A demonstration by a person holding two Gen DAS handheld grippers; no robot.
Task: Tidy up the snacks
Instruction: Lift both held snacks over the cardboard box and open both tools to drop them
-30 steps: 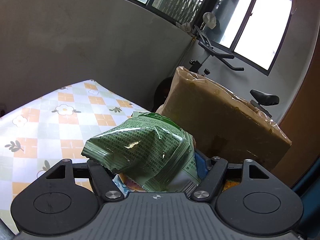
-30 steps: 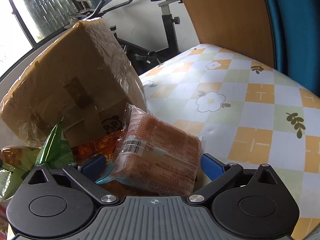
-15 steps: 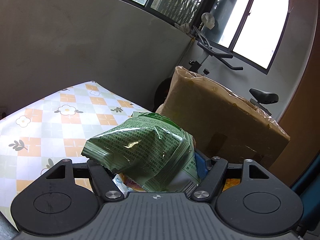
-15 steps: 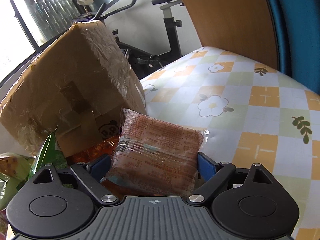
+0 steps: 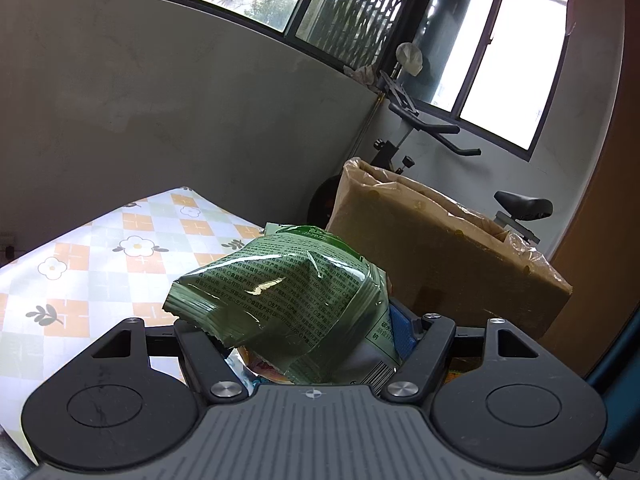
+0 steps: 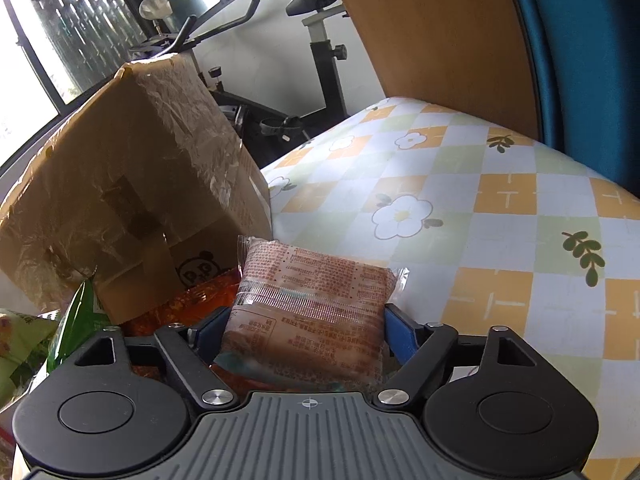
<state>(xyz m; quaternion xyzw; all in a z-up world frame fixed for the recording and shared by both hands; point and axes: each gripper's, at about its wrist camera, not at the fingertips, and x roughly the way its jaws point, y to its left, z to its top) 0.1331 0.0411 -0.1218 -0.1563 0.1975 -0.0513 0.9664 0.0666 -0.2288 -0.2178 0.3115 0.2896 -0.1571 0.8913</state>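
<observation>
Worktop point(image 6: 500, 216) under a checked cloth (orange and green squares, white flowers), carrying a taped cardboard box point(image 6: 132, 184) and orange snack packets point(image 6: 192, 300) at its foot.

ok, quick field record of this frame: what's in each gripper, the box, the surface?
left gripper: shut on crinkled green foil snack bag
right gripper: has just been closing; blue fingers at the sides of the orange-printed clear plastic snack pack, contact unclear
box: taped brown cardboard box, tilted
surface: flower-and-check patterned tablecloth
loose snacks: orange packets at the box's foot
</observation>
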